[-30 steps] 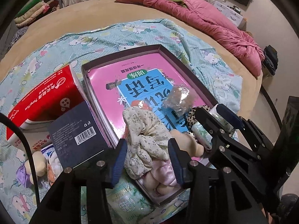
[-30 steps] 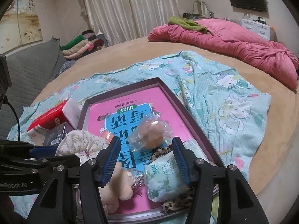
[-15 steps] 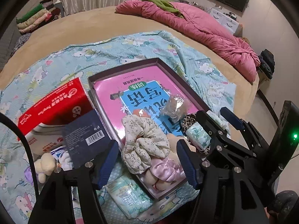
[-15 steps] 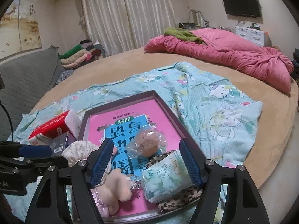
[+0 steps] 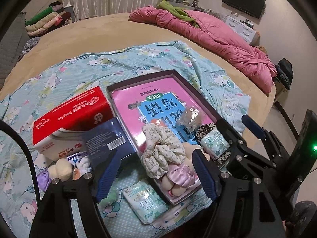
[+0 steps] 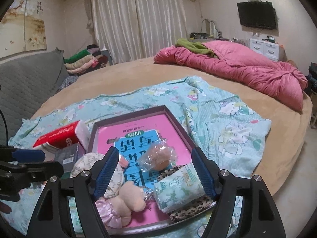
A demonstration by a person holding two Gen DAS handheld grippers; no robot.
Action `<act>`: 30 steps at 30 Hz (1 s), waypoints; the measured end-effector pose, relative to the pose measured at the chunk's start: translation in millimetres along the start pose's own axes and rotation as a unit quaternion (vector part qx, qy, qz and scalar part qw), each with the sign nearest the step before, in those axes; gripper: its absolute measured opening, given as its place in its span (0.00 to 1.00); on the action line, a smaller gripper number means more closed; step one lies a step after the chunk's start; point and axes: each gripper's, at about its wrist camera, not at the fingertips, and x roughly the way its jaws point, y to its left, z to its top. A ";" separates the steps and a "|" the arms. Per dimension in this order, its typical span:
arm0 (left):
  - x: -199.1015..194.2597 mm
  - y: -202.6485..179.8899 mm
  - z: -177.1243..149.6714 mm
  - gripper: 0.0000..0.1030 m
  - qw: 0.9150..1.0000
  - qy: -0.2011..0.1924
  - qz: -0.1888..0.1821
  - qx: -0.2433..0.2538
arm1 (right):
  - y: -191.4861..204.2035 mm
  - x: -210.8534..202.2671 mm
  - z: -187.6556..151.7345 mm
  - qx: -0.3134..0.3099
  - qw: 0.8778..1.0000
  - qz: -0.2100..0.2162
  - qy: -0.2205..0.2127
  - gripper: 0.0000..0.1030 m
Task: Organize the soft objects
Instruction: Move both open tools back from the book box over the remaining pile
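A shallow purple box (image 5: pixel 138 78) (image 6: pixel 126 113) with a pink book inside lies on a Hello Kitty sheet. In it lie a floral scrunchie (image 5: pixel 164 150) (image 6: pixel 83 163), a pink satin scrunchie (image 5: pixel 178 175), a beige plush toy (image 6: pixel 130 198), a wrapped brown ball (image 5: pixel 188 117) (image 6: pixel 158 158), a leopard scrunchie (image 5: pixel 206 128) and a green tissue pack (image 6: pixel 178 186). My left gripper (image 5: pixel 156 175) is open and empty above the box's near end. My right gripper (image 6: pixel 154 175) is open and empty over the ball and pack.
A red tissue pack (image 5: pixel 73 115), a dark blue box (image 5: pixel 109 138), a small plush (image 5: pixel 61 170) and a second green tissue pack (image 5: pixel 144 200) lie left of the box. A pink quilt (image 6: pixel 237 67) lies at the bed's far side.
The left gripper let go of the floral scrunchie, opened wide and pulled back and up. The right gripper also opened wider and drew back.
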 end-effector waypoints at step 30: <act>-77.0 78.7 -9.7 0.79 0.994 -0.053 0.077 -0.057 | 82.5 -47.2 28.5 -0.073 0.993 0.094 -0.011 0.75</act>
